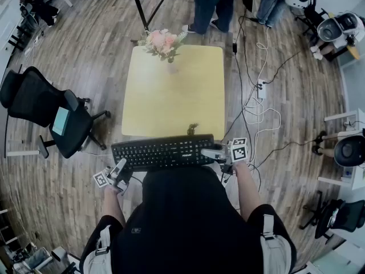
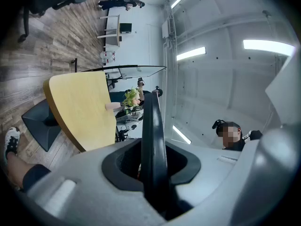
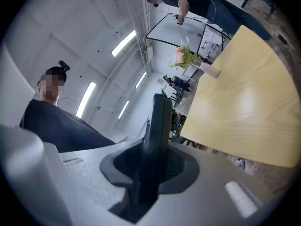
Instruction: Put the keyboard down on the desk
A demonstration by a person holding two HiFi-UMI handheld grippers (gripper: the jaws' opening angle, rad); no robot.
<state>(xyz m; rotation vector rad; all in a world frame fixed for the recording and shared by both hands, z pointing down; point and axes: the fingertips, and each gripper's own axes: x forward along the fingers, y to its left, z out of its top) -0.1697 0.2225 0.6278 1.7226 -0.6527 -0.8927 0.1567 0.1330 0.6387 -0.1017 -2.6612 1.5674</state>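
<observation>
A black keyboard (image 1: 162,152) hangs level just in front of the near edge of the pale yellow desk (image 1: 171,90), above the floor and close to my body. My left gripper (image 1: 120,166) is shut on its left end and my right gripper (image 1: 209,153) is shut on its right end. In the left gripper view the keyboard (image 2: 153,140) shows edge-on, clamped between the jaws of the left gripper (image 2: 153,175). The right gripper view shows the same: the keyboard's thin edge (image 3: 157,135) runs up out of the right gripper (image 3: 150,173). The desk (image 2: 80,112) (image 3: 244,102) lies beyond.
A vase of pink flowers (image 1: 164,43) stands at the desk's far edge, and a small dark object (image 1: 193,129) near its front edge. A black office chair (image 1: 51,116) is on the left. Cables and a power strip (image 1: 262,87) lie on the right. A person's legs (image 1: 211,4) stand beyond the desk.
</observation>
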